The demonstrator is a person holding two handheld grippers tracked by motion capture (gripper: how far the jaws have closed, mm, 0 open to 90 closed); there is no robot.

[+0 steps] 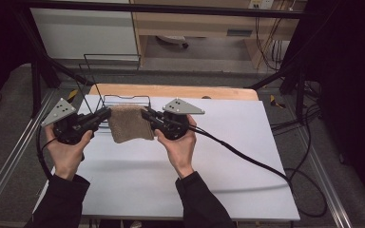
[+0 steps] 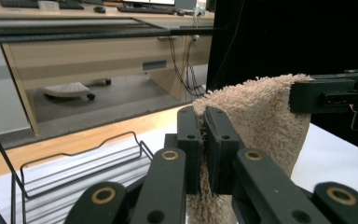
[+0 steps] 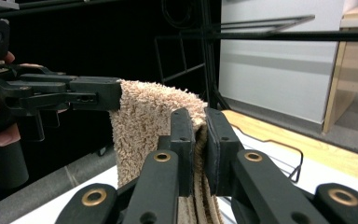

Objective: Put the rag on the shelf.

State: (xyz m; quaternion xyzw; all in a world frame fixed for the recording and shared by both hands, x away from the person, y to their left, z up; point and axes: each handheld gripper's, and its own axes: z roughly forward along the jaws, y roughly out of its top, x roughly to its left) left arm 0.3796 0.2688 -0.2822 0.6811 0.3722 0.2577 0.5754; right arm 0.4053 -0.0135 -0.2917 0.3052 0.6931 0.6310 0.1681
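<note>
The high view looks forward and down over the white table [image 1: 171,190]. Each gripper view sits close behind its own black jaws; both share the beige terry towel [image 2: 265,116] and black wire rack [image 3: 279,154].

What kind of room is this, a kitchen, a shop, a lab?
Most likely a lab or workshop set up for recording. A black metal frame surrounds the white-topped table, loose black cables trail over the grey floor, and a light wooden desk carrying keyboards stands behind.
</note>
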